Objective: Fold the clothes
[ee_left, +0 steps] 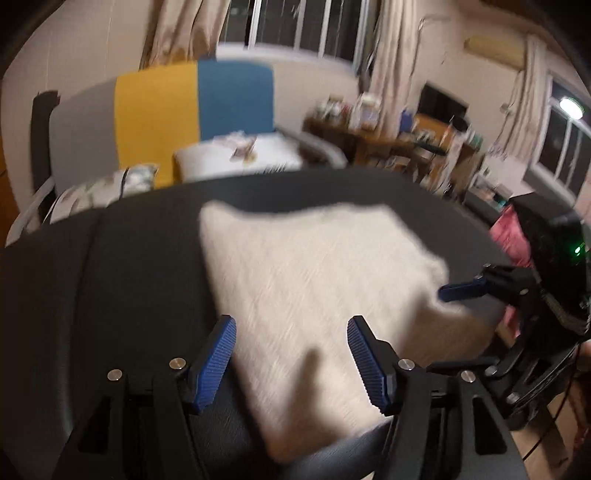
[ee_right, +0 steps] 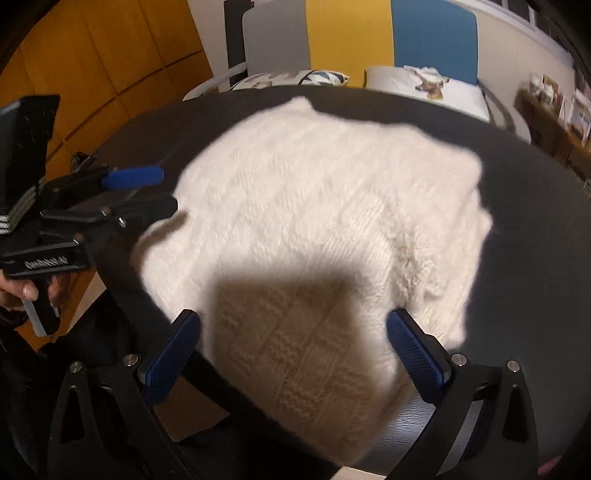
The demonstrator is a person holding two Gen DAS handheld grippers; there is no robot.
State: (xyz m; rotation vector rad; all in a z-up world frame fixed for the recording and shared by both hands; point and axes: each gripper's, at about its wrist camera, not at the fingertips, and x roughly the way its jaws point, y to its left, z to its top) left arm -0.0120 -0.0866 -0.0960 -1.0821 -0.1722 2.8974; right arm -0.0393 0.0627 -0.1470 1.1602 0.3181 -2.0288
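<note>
A cream knitted sweater [ee_left: 314, 266] [ee_right: 332, 192] lies folded into a rough rectangle on the dark round table [ee_left: 140, 258] [ee_right: 535, 240]. My left gripper [ee_left: 291, 328] hovers over the sweater's near edge, its blue pads wide apart and nothing between them. In the right wrist view the left gripper [ee_right: 133, 177] shows at the sweater's left side, held by a hand [ee_right: 26, 291]. My right gripper [ee_right: 293, 321] is open above the sweater's near part and casts a shadow on it. In the left wrist view the right gripper [ee_left: 461, 290] sits by the sweater's right corner.
Behind the table stands a seat with grey, yellow and blue back panels [ee_left: 192, 99] [ee_right: 351, 33] and white pillows [ee_left: 236, 155] [ee_right: 424, 85]. A cluttered wooden shelf [ee_left: 388, 144] is at the back right. Pink cloth [ee_left: 509, 236] lies past the table's right edge. Wood panelling [ee_right: 92, 55] is on the left.
</note>
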